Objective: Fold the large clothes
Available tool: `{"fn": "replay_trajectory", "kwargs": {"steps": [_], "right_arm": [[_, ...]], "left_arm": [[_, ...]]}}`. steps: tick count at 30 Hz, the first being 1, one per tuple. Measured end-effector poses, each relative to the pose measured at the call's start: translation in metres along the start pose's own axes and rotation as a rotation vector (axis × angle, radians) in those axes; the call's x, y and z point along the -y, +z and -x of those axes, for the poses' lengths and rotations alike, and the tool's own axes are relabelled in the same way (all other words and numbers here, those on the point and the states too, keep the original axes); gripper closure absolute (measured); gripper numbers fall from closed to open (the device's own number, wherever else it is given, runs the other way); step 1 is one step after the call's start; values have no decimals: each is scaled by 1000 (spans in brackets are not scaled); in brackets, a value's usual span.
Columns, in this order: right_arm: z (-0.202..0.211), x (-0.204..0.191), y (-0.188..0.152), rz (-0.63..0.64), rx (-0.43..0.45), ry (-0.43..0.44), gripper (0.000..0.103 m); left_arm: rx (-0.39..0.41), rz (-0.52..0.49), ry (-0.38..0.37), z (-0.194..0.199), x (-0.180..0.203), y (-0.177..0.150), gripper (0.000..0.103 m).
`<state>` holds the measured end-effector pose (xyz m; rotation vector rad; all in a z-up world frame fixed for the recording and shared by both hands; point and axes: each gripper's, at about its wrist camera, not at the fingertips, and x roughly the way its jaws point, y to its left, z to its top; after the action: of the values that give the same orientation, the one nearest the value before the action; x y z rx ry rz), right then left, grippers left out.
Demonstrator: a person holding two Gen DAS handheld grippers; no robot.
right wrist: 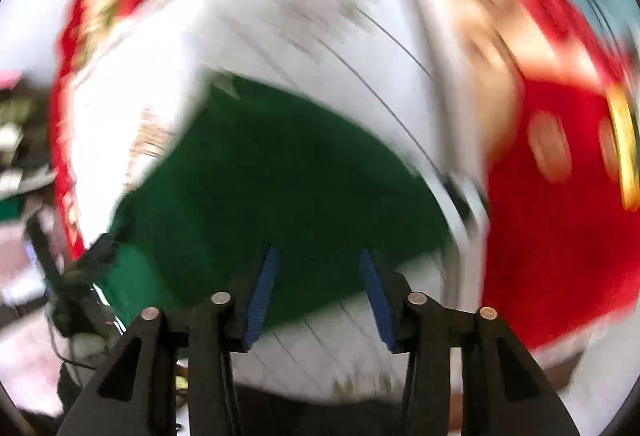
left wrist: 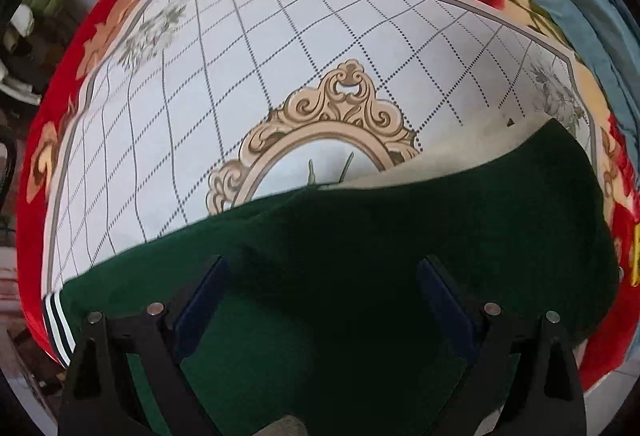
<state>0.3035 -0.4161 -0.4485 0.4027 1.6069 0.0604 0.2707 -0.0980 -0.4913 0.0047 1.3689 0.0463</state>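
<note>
Dark green garment [left wrist: 360, 236] with striped cuff, cream lining showing, spread on quilted mat [left wrist: 240, 75], both grippers' jaws released above it

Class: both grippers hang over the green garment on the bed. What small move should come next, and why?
Probably lower the left gripper onto the green garment and pinch its edge. Its jaws stand open and empty above the cloth, and the right gripper holds nothing either, so no fold can start.
</note>
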Motion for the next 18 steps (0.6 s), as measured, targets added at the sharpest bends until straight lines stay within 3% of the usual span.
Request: {"fn": "replay_trajectory", "kwargs": {"steps": [2, 5, 9, 14, 17, 18], "right_arm": [[-15, -29, 37, 120, 38, 18, 33], [-72, -71, 94, 249, -39, -2, 33], [-101, -92, 116, 318, -78, 23, 33], [-126, -110, 127, 353, -120, -13, 37], [-135, -107, 132, 337, -127, -12, 37], [-131, -102, 132, 326, -125, -3, 37]], "left_arm": [[-1, 3, 10, -5, 1, 7, 7], [2, -6, 2, -5, -1, 27, 7], [37, -43, -75, -9, -3, 75, 7], [-67, -226, -183, -67, 29, 129, 9], [-131, -350, -212, -94, 57, 139, 41], [-138, -383, -224, -97, 63, 138, 43]]}}
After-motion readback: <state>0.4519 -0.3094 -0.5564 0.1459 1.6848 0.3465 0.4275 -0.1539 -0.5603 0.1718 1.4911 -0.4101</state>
